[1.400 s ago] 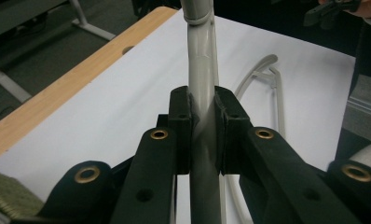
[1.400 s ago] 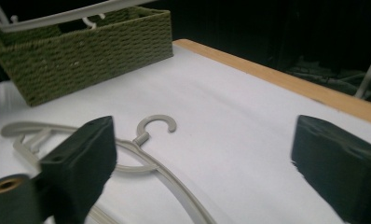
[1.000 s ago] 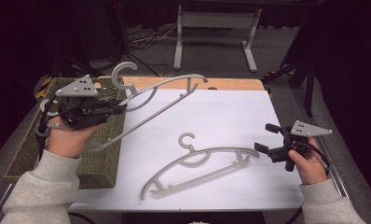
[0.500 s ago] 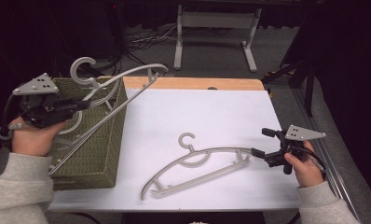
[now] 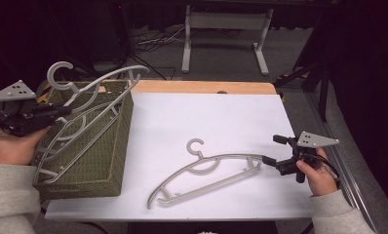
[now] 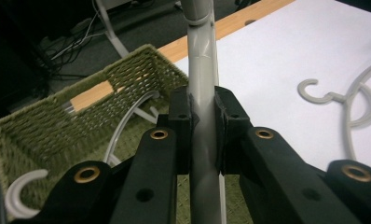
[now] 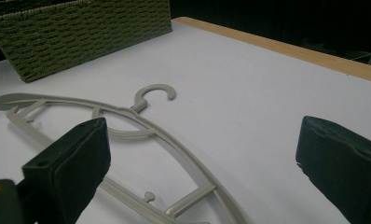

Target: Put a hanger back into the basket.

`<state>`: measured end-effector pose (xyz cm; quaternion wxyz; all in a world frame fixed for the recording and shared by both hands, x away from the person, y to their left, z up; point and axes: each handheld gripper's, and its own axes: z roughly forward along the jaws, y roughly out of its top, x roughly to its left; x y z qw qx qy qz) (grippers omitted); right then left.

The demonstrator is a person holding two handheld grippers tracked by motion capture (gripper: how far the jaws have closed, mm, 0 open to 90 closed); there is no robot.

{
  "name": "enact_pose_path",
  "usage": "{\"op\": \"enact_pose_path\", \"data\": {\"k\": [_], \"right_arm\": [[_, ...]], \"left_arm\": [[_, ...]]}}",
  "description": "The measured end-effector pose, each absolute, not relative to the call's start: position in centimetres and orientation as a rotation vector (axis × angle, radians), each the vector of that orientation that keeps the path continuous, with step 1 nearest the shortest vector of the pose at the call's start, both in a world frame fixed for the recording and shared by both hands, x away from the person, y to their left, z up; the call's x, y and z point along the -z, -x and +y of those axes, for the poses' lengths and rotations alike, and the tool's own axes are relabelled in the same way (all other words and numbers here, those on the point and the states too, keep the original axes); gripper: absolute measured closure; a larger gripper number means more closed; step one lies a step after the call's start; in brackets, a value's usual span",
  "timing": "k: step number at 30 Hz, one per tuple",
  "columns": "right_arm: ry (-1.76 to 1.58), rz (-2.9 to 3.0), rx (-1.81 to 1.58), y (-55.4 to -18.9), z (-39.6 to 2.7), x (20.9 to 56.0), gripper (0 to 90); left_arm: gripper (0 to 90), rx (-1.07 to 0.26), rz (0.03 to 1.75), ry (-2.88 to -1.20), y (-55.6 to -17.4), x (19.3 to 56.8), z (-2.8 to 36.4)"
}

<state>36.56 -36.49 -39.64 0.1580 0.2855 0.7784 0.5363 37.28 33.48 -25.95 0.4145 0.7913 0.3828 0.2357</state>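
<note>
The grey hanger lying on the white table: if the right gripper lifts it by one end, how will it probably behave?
The hanger looks like thin moulded plastic, so probably light and fairly stiff. Held at one tip by the open right gripper, the long frame may swing or sag. Its smooth surface could slip between the pads.

no readable text, label or number anywhere.

Left gripper: held in the person's left hand at the table's left edge, jaws pointing level toward the right, clamped tight on the held hanger; pads press both sides of its bar. Left sleeve grey, forearm entering from the bottom. Right gripper: in the right hand at the table's right edge, jaws spread wide, pointing left, gripping nothing.
</note>
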Motion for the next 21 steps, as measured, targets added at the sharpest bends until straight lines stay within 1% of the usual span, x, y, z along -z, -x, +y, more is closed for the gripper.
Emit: {"op": "enact_pose_path", "data": {"k": [3,15,21], "right_arm": [[-0.821,2.225,-1.535,-36.6,-36.5,39.7,3.5],[-0.819,2.24,-1.529,-36.5,-36.4,40.1,4.0],[-0.812,2.249,-1.525,-36.6,-36.3,40.2,4.1]], "left_arm": [[79.9,-0.595,0.976,-1.99,-37.4,26.3,33.9],[79.9,-0.608,1.126,-1.997,-38.2,28.9,36.8],[79.9,-0.594,1.177,-1.977,-38.4,30.1,38.1]]}}
